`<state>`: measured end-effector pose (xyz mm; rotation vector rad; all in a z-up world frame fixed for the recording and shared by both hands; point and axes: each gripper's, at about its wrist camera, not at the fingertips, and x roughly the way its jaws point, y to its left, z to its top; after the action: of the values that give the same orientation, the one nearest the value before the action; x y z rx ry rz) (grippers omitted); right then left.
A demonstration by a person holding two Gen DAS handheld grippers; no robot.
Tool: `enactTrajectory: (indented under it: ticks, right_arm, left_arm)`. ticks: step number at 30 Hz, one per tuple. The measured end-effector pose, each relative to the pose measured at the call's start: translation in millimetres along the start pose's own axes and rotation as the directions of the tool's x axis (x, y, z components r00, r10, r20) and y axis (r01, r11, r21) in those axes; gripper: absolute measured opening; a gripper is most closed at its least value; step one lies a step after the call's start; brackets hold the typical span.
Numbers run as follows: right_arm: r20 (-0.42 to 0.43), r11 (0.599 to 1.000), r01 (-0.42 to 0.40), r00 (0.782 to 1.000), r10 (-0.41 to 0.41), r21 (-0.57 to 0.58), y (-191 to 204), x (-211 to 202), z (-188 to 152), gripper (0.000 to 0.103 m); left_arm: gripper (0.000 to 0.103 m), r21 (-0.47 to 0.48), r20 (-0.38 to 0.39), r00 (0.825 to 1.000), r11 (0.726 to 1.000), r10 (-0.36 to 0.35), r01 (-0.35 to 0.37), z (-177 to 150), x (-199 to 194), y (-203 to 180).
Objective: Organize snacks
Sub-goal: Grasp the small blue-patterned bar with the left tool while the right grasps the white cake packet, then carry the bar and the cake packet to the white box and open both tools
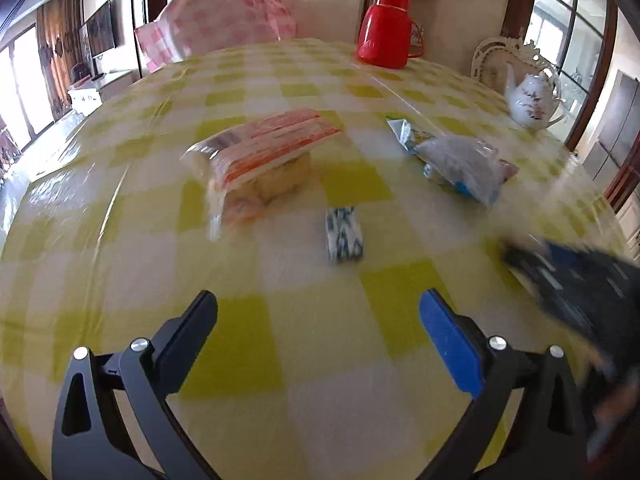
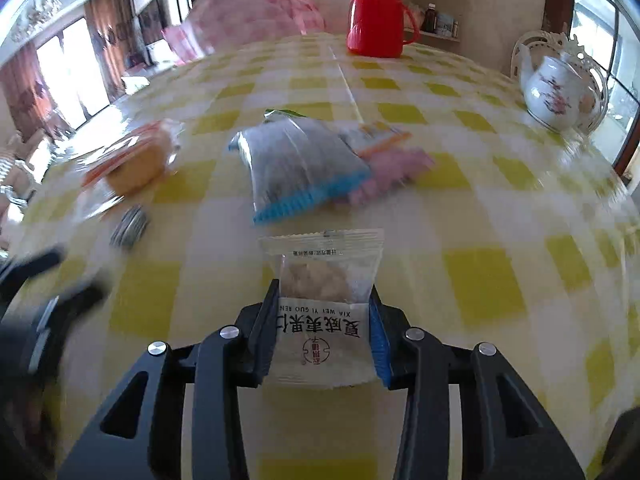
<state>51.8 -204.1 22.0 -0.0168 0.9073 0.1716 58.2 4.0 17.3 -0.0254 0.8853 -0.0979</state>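
Both wrist views set low and near over the checked table (image 1: 120, 240), angled downward toward the red flask (image 1: 384, 26) at the far edge. Shared: red flask (image 2: 376, 16), white teapot (image 1: 530, 98), pink bundle (image 1: 224, 16).

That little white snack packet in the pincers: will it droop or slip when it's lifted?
The white snack packet is probably light. Its thin film end juts past the right gripper, so it may droop. The glossy wrapper could slide between the pads.

Black hand-held gripper (image 1: 318, 312) linkages with silver screw heads, one black finger pad, one blue.
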Motion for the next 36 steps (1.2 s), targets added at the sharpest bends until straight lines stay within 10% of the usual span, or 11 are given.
enactTrajectory:
  ticks: [5,9,24,29,36]
  right_arm:
    - [0.062,0.997,-0.055,0.997,0.051,0.052,-27.8,-33.9,-31.1,0.04]
    - [0.116,0.994,-0.067,0.992,0.057,0.09,-39.6,-49.5,-34.0,0.04]
    - [0.221,0.994,0.001,0.975,-0.025,0.106,-45.0,-73.3,-33.2,0.04]
    - [0.4,0.986,0.119,0.903,-0.157,0.119,-38.1,-136.5,-35.2,0.04]
    - [0.612,0.956,0.258,0.736,-0.29,0.143,-26.7,-253.9,-7.4,0.04]
  left_arm:
    - [0.095,0.019,-0.014,0.999,0.999,0.044,-0.044,28.3,26.6,-10.9]
    - [0.022,0.06,-0.018,0.999,0.997,0.045,-0.044,25.1,28.4,-22.6]
    - [0.021,0.055,0.209,0.977,0.998,-0.034,0.023,-13.1,-46.8,-81.6]
    - [0.021,0.098,0.375,0.926,0.995,-0.041,0.004,-11.9,-104.4,-109.9]
    - [0.021,0.154,0.567,0.815,0.987,-0.121,0.039,17.5,-205.1,-146.6]
